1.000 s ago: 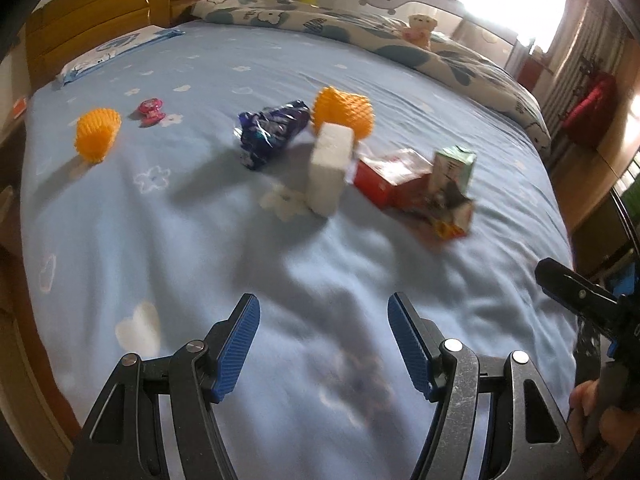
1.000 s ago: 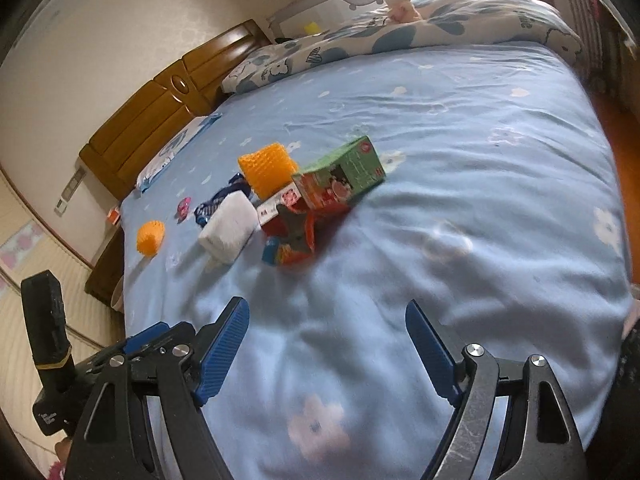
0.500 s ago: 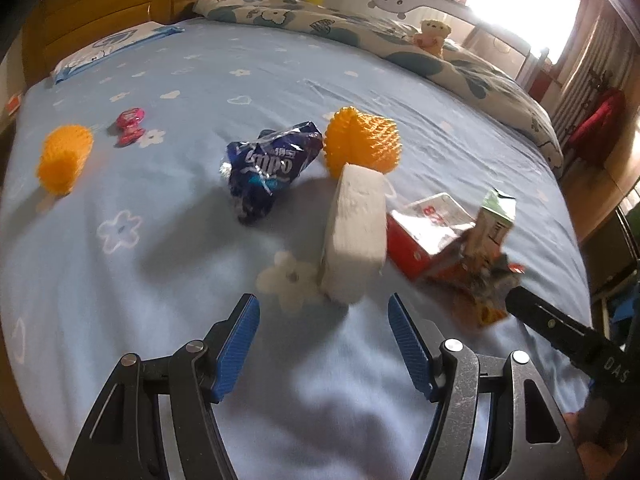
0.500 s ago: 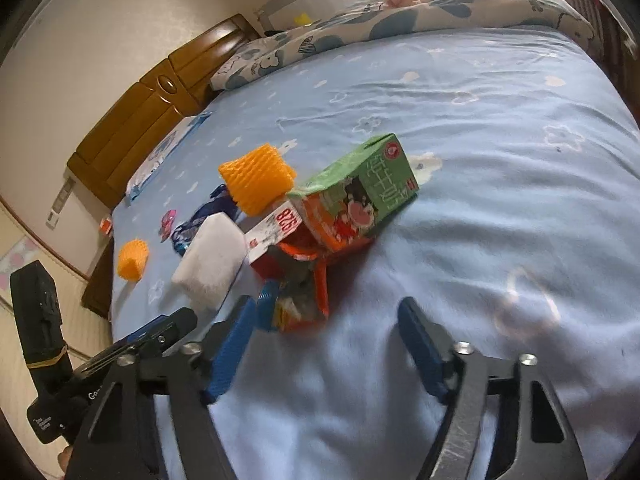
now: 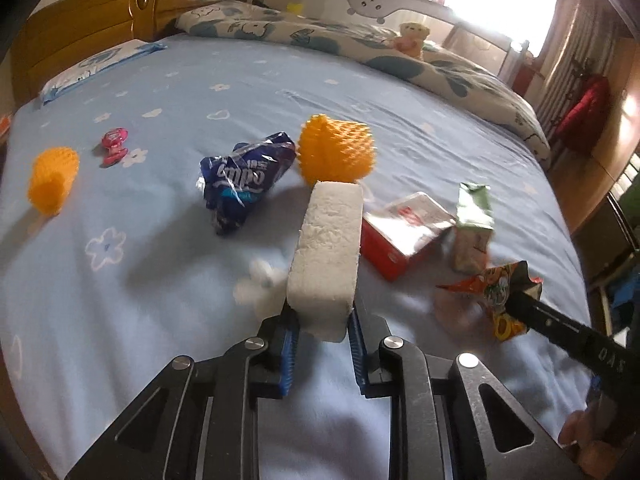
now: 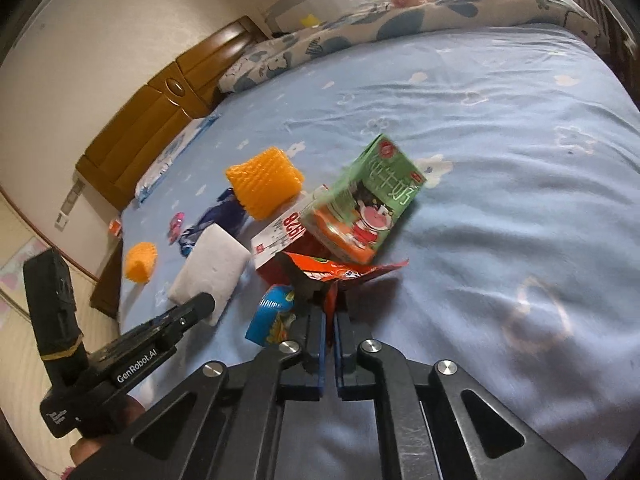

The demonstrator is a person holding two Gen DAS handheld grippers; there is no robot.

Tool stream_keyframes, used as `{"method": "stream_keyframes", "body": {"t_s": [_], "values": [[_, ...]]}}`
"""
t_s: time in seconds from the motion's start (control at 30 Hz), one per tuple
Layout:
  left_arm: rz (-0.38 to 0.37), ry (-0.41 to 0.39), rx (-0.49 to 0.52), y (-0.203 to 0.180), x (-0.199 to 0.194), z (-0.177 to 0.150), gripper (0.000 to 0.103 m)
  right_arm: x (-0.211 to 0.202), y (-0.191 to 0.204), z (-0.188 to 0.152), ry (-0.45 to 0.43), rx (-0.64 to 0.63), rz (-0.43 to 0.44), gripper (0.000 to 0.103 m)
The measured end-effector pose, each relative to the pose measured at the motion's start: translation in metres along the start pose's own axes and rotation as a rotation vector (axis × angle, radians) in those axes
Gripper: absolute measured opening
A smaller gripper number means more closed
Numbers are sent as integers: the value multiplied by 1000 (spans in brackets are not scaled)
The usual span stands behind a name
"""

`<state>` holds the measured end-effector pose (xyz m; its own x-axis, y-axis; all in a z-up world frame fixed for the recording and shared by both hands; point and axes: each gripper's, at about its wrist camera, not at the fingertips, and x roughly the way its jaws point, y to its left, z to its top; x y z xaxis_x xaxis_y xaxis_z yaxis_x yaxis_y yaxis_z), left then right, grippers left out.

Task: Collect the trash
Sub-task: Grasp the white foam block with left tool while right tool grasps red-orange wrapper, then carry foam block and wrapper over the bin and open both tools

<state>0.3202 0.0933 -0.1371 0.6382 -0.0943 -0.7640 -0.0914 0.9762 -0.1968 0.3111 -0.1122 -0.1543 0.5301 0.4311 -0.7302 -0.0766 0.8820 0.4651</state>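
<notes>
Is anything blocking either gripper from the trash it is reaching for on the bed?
Nothing visible does. The left gripper has just closed its jaws onto the near end of the white foam block, and the right gripper has just closed on the orange snack wrapper. No bin is in view.

- "GenRobot.AI" stands in white on the black body of the left gripper (image 6: 192, 307), seen from the right wrist view.
- "DAS", upside down, stands on the black right gripper (image 5: 516, 304) in the left wrist view.
- "1928" stands in red on the white flap of the red box (image 6: 280, 236).
- Chinese characters stand on the green milk carton (image 6: 372, 200).
- The blue wrapper (image 5: 244, 176) bears white lettering, too crumpled to read.
</notes>
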Motion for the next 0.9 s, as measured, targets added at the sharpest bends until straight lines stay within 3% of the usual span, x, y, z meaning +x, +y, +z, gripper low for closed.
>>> {"method": "stream_keyframes", "body": {"t_s": [0.63, 0.9], "values": [[-153, 3, 97, -64, -87, -71, 21, -118, -27, -52, -70, -3, 9, 2], [-193, 19, 155, -96, -107, -89, 21, -160, -38, -64, -124, -27, -33, 2]]}}
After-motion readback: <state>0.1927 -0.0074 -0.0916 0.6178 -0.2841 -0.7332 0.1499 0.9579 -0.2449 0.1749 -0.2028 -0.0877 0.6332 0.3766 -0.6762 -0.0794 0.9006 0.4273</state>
